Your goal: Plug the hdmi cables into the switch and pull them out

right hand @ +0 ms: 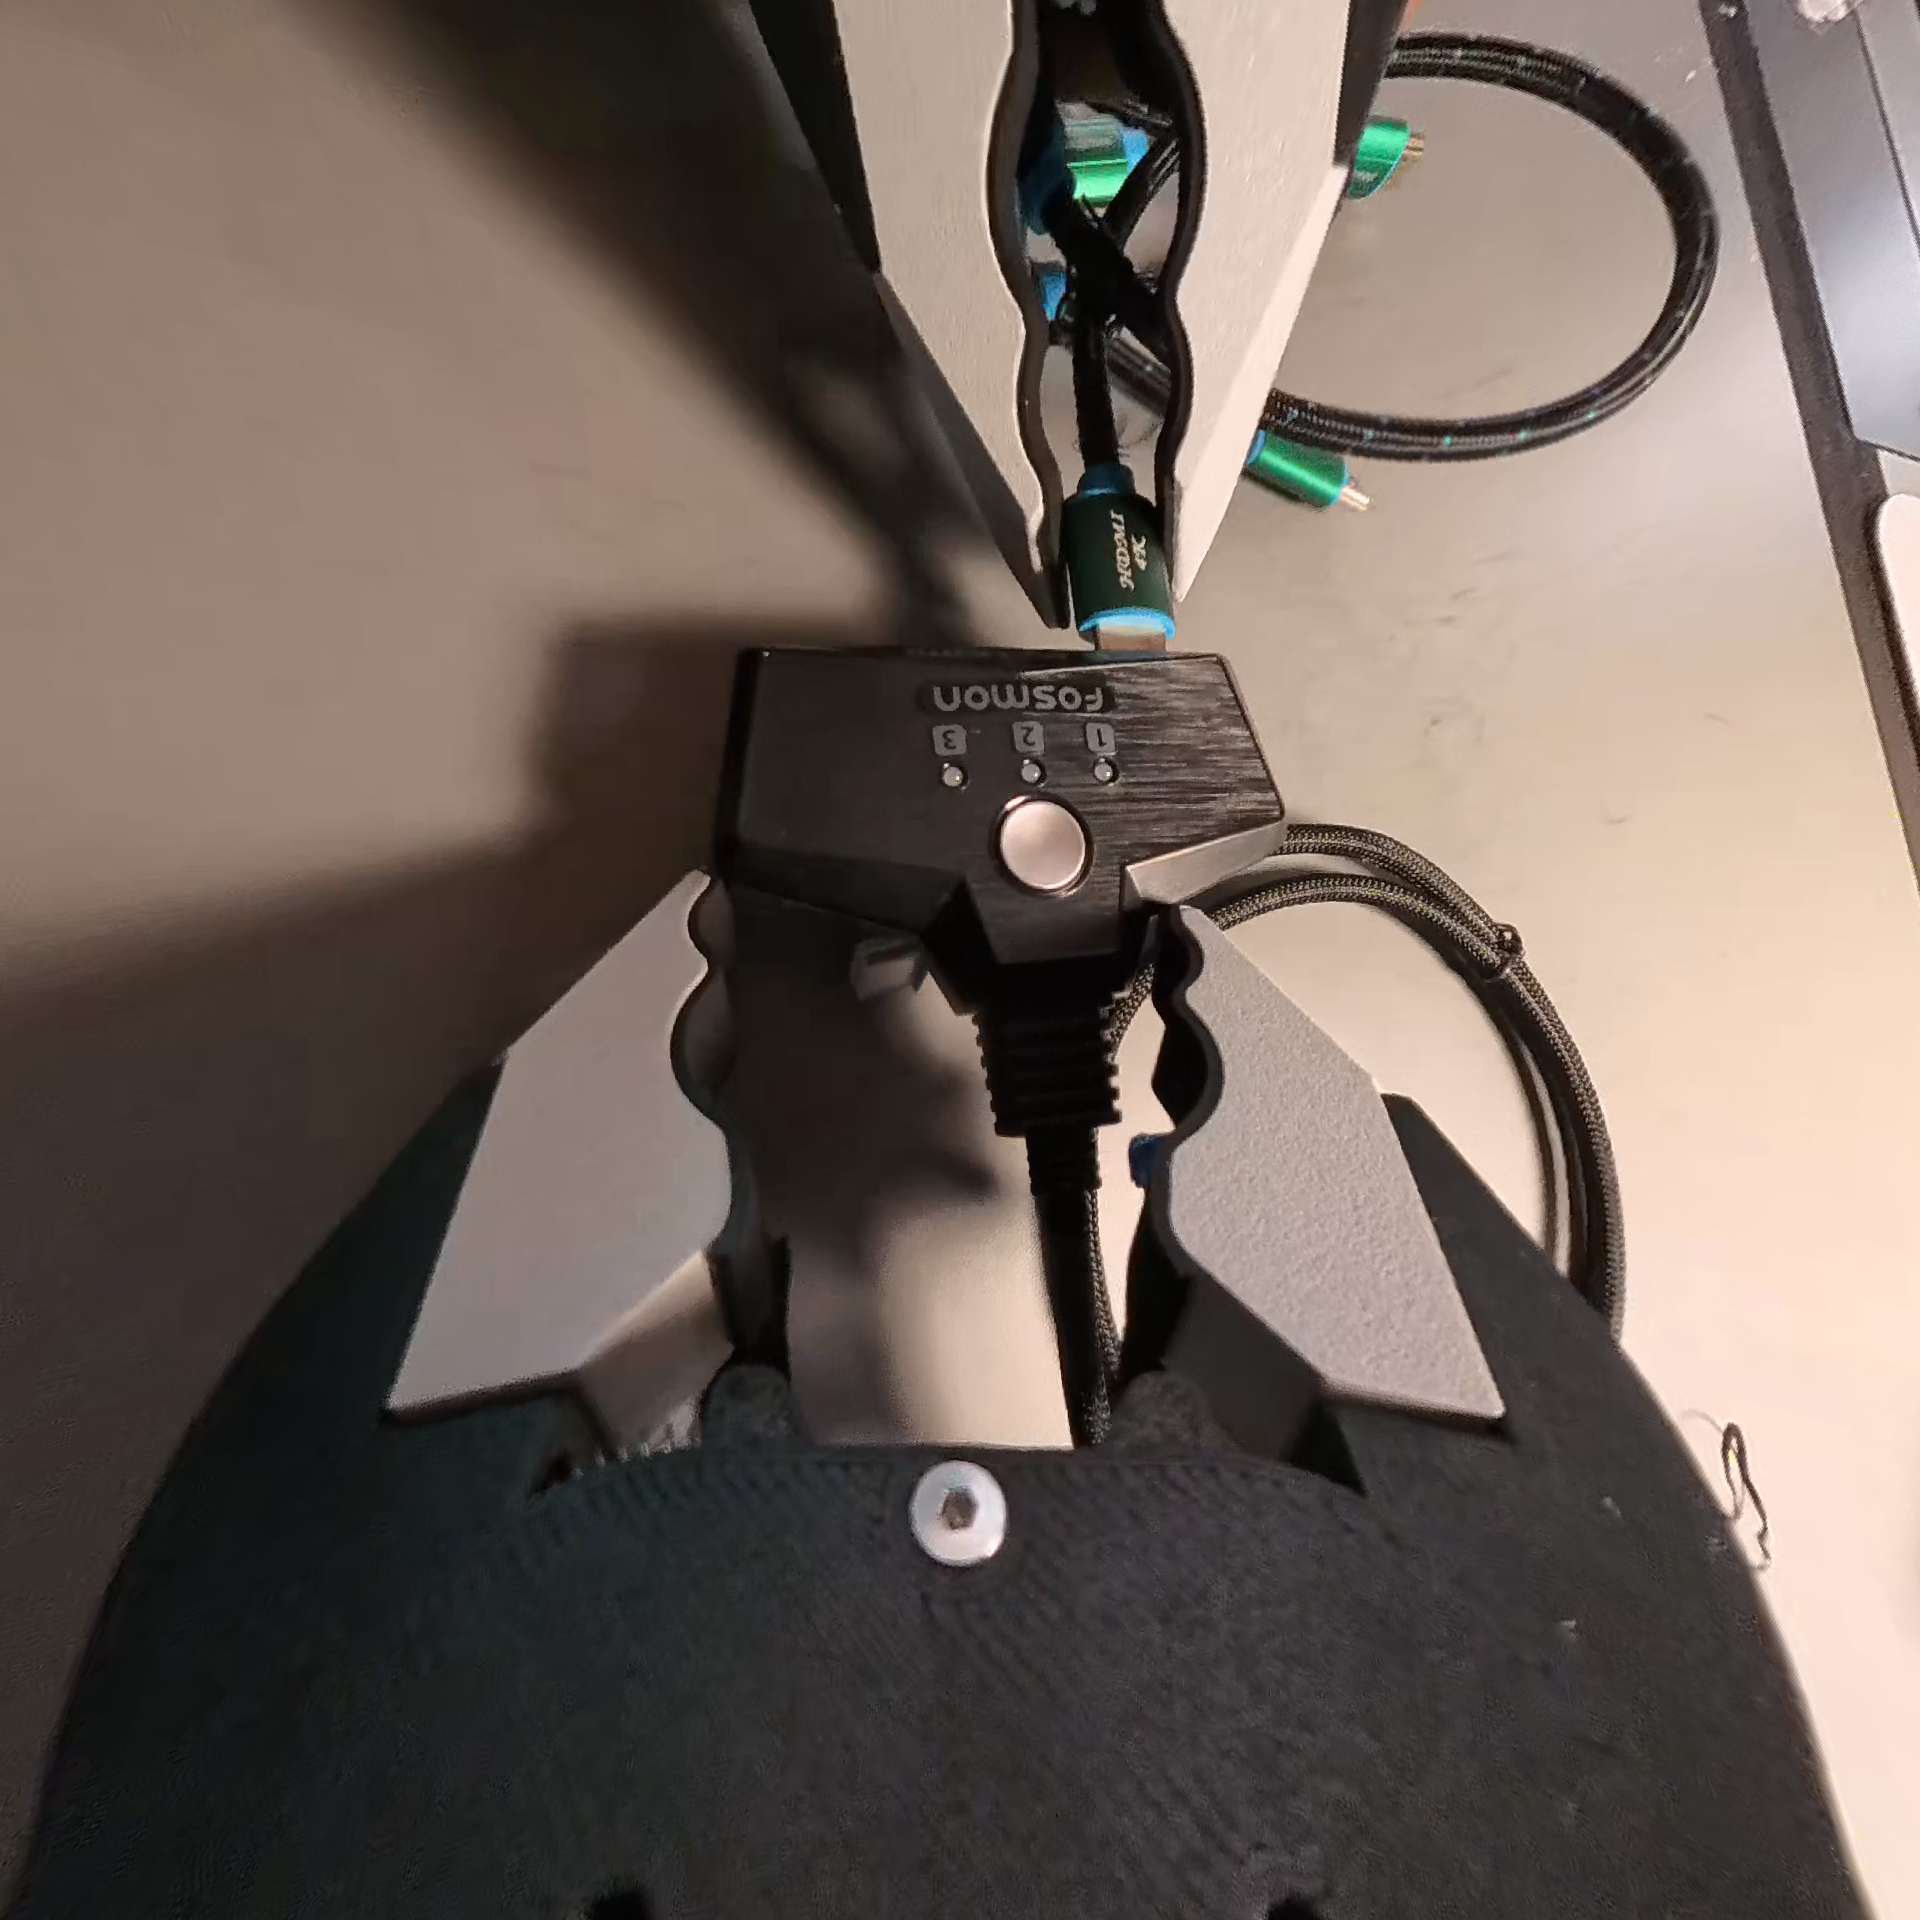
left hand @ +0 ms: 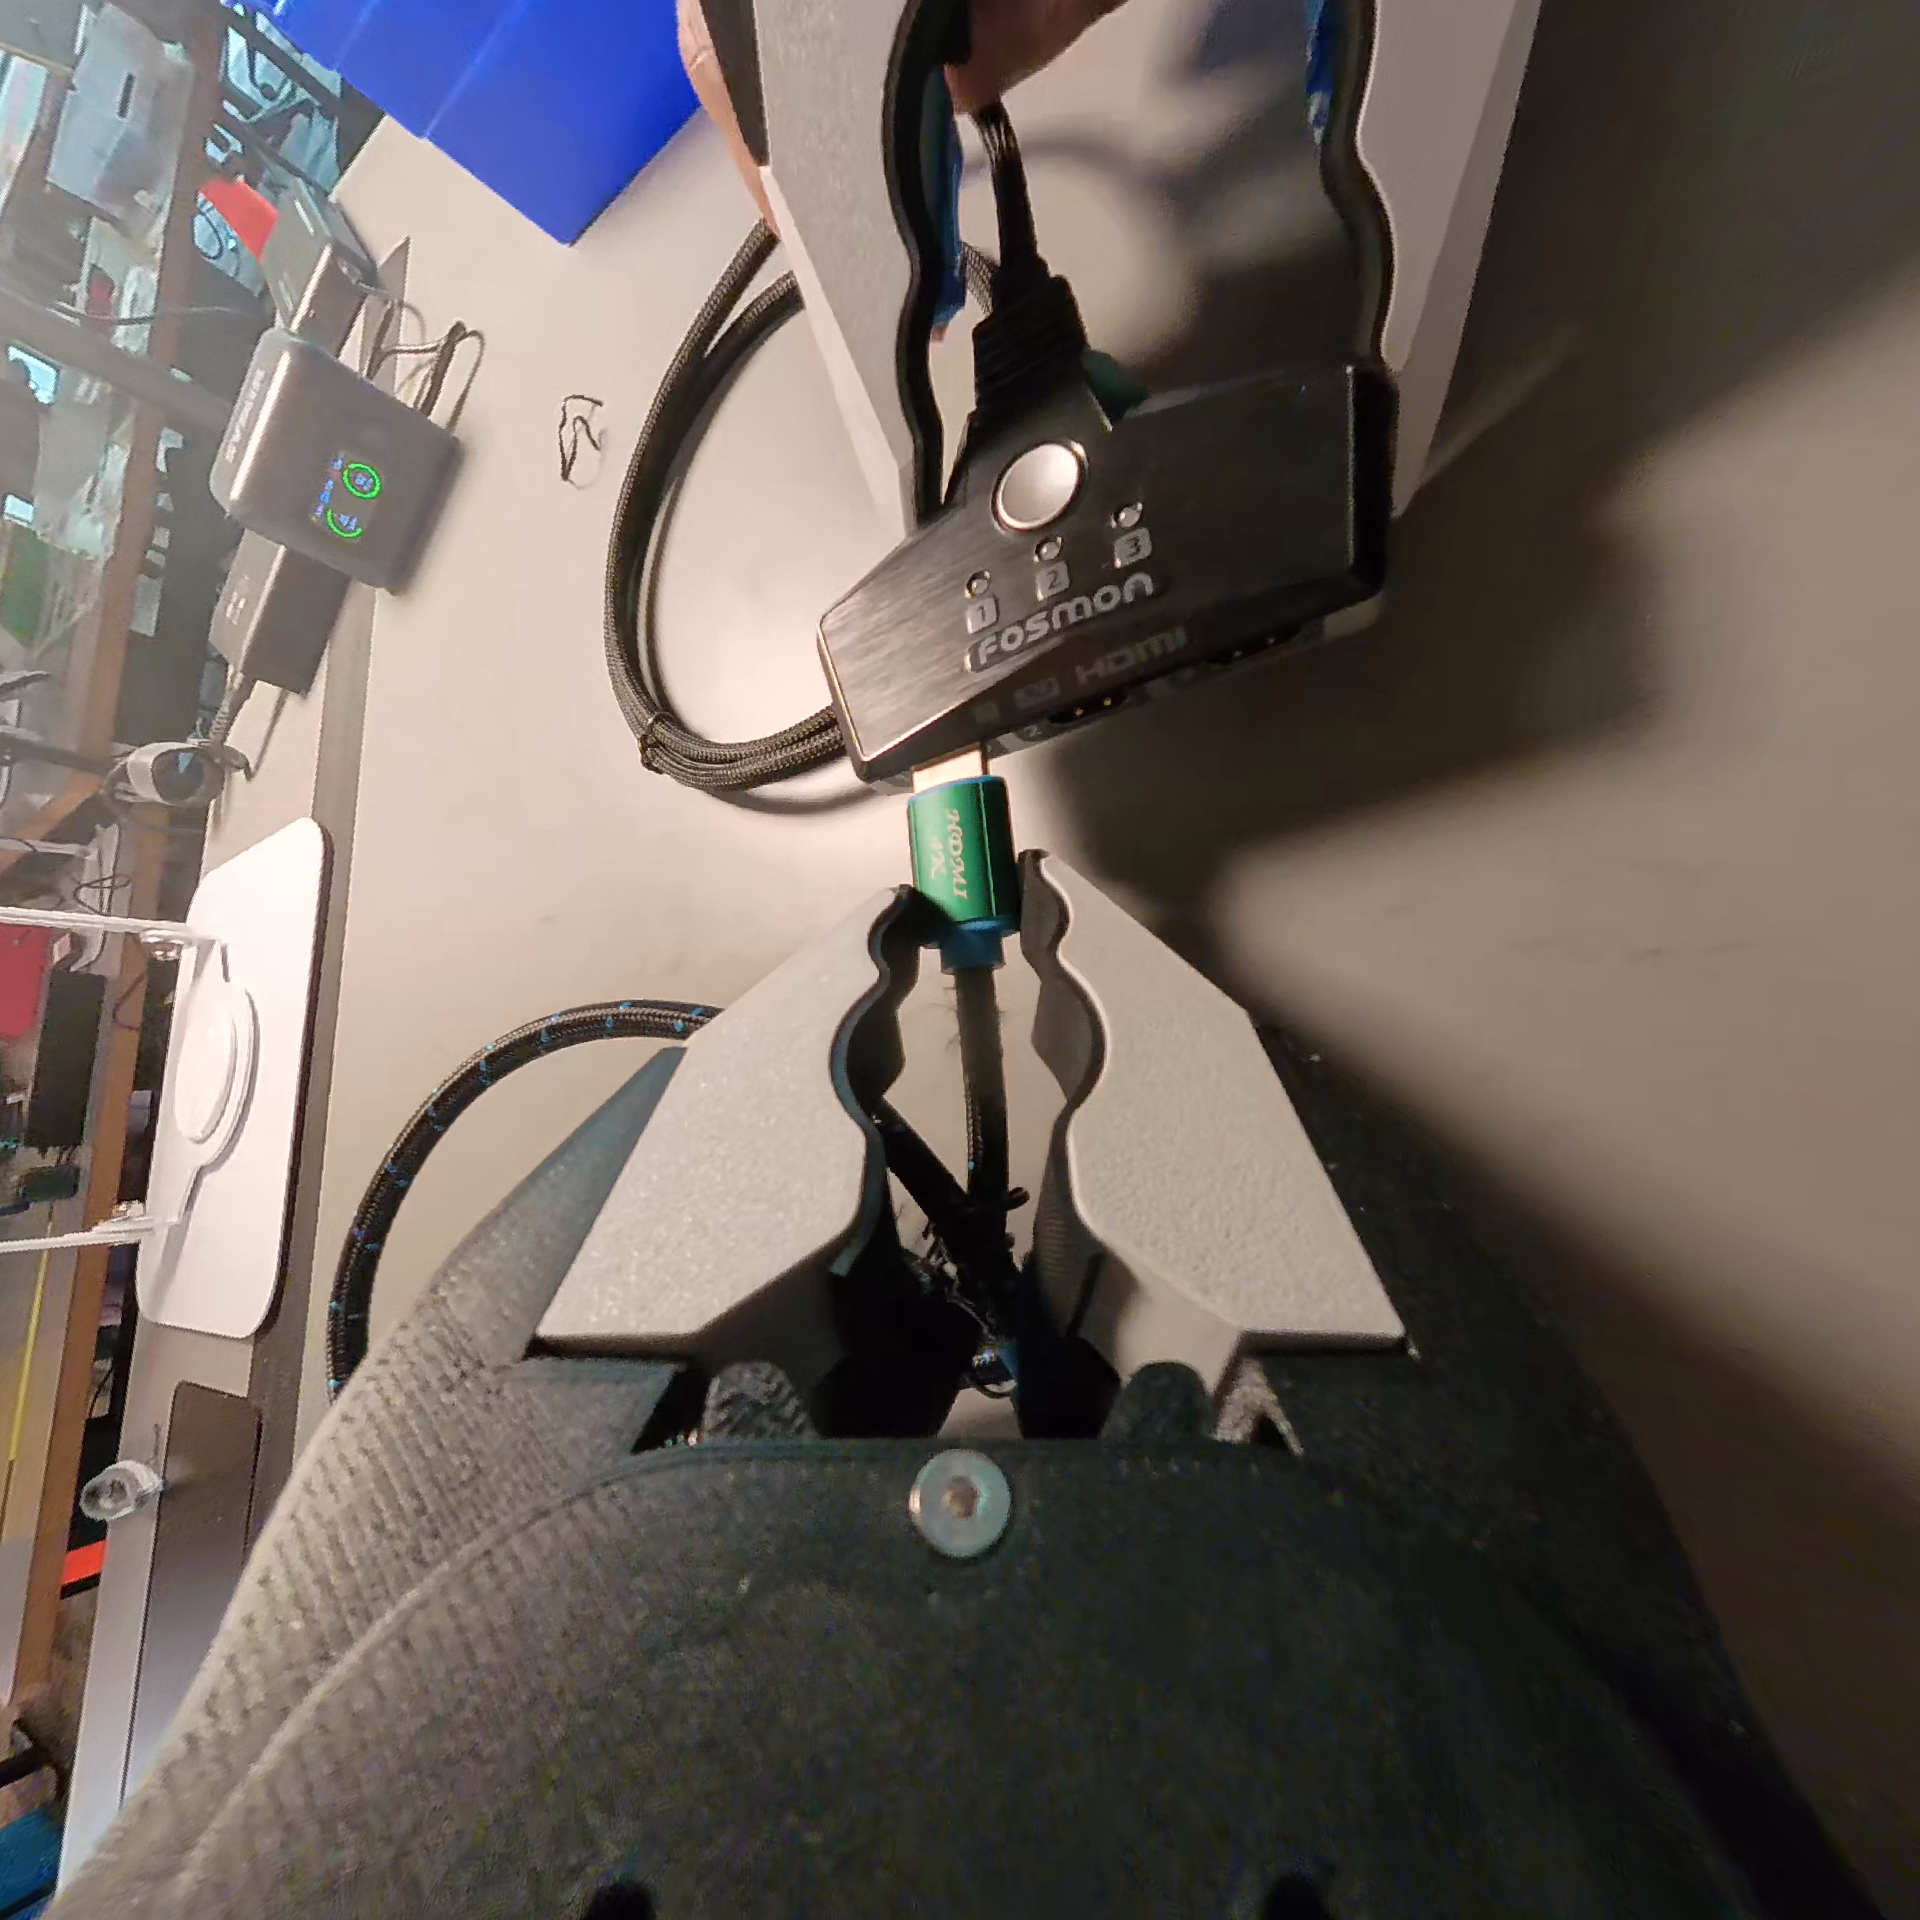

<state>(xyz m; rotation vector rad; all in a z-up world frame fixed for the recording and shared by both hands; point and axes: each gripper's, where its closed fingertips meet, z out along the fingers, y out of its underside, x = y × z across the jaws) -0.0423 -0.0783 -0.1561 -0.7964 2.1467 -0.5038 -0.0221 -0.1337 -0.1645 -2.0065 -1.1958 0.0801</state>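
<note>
Gripping green plug (left hand: 954, 860), switch (right hand: 997, 790) clamped

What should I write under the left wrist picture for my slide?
Left gripper holds a green HDMI plug at the black switch, which the right gripper grips.

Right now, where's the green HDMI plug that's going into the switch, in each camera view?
Left wrist view: green HDMI plug sits just above centre, between the left gripper fingertips, its metal tip at the switch.
Right wrist view: the same plug is upper centre, at the switch's far edge.
Shared landmark: the switch's round silver button.
</note>
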